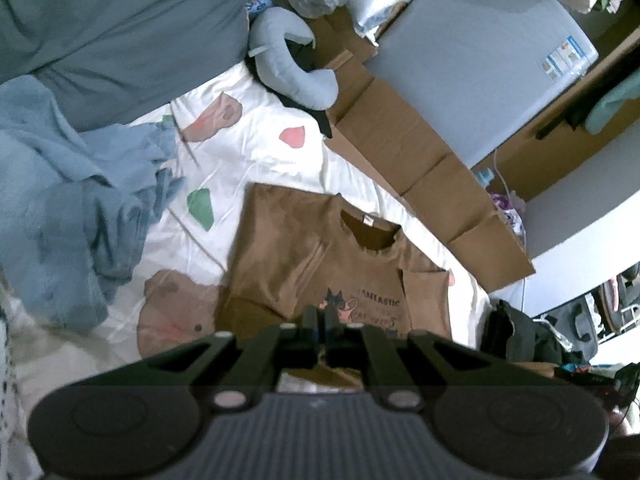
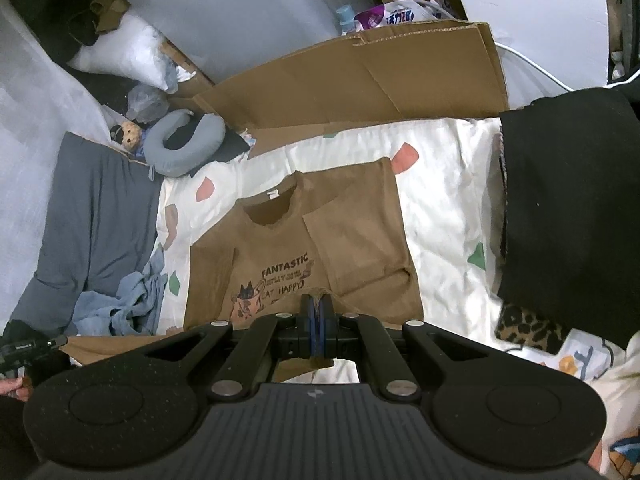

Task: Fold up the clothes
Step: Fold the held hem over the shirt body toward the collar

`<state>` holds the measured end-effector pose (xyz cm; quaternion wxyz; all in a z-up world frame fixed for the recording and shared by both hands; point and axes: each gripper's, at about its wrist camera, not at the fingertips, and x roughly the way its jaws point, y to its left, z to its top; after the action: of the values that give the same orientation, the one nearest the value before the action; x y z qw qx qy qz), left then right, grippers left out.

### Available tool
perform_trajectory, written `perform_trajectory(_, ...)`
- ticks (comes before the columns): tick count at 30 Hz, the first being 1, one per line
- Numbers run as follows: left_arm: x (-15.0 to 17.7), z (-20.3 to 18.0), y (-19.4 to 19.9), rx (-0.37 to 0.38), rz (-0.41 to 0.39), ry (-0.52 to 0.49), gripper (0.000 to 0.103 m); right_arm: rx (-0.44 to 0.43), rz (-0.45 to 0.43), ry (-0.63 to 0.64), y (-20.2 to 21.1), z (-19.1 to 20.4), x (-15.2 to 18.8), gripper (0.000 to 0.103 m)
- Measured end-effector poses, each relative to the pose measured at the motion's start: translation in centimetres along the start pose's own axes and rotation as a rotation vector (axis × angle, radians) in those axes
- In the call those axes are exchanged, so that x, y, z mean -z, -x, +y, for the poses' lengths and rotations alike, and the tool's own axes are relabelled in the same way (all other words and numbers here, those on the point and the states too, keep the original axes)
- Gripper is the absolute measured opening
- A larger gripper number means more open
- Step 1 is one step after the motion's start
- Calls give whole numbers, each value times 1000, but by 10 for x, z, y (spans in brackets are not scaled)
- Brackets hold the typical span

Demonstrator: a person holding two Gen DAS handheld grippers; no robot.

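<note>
A brown T-shirt (image 1: 312, 256) with a "FANTASTIC" cat print lies face up on the white patterned bed sheet (image 1: 260, 152), both sleeves folded in over the chest. My left gripper (image 1: 320, 314) is shut at the shirt's near hem, and brown cloth shows under its fingers. In the right wrist view the same T-shirt (image 2: 280, 248) lies with its collar away from me. My right gripper (image 2: 316, 304) is shut on a pinch of the hem, which is raised off the sheet (image 2: 440, 200). The lifted hem (image 2: 120, 346) runs left toward the other hand.
A crumpled blue towel (image 1: 68, 208) and a grey-blue duvet (image 1: 120, 32) lie to the left. A grey neck pillow (image 1: 288, 68) and flattened cardboard (image 1: 420, 168) sit beyond the shirt. A black garment (image 2: 568, 208) over leopard-print cloth (image 2: 528, 328) lies on the right.
</note>
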<state>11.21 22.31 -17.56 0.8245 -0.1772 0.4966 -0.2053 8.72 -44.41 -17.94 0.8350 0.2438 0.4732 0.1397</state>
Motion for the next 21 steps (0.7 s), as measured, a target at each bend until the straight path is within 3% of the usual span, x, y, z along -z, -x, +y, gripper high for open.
perform_trajectory(13, -50, 6, -67, -14, -5, -8, 2, 35, -4, -34, -58, -5, -54, 0)
perform_trajectory(21, -77, 12, -119, -19, 33, -38, 2, 58, 1, -49, -112, -13, -82, 0)
